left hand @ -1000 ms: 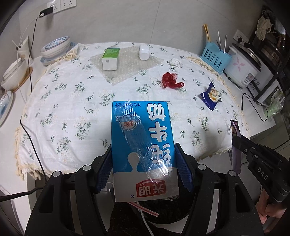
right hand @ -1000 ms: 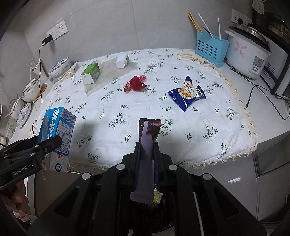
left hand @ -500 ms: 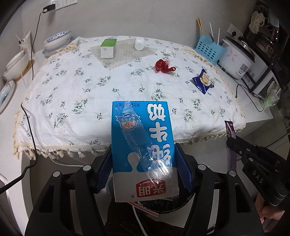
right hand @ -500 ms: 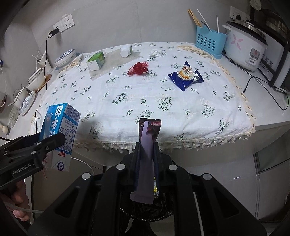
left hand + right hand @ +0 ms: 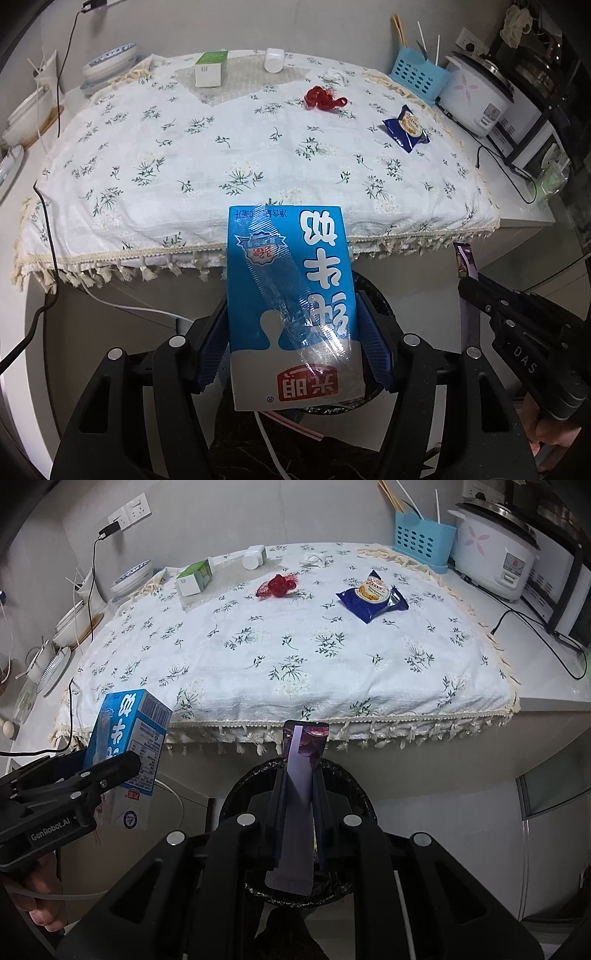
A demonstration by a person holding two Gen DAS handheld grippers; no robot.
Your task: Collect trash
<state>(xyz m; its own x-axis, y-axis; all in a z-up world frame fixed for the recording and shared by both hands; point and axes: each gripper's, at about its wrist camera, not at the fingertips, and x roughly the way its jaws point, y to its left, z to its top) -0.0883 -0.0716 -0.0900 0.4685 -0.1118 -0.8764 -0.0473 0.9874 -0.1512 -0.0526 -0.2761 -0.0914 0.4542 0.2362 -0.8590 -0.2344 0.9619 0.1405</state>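
The left gripper clamps a blue milk carton between wide-set pads, while the right gripper pinches a thin purple wrapper above the black-lined bin.

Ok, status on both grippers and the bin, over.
Left gripper shut on milk carton. Right gripper shut on purple wrapper. Both above black bin. Nothing in the way.

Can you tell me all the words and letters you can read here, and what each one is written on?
"GenRobot.AI": on the side of the left tool.
"DAS": on the side of the right tool.
Big white Chinese characters, upside down: on the blue milk carton; I can't read them surely.
Small print and barcode on the carton's side: too small.
Round label on the blue snack bag: too blurred.
Green and white box: too small.
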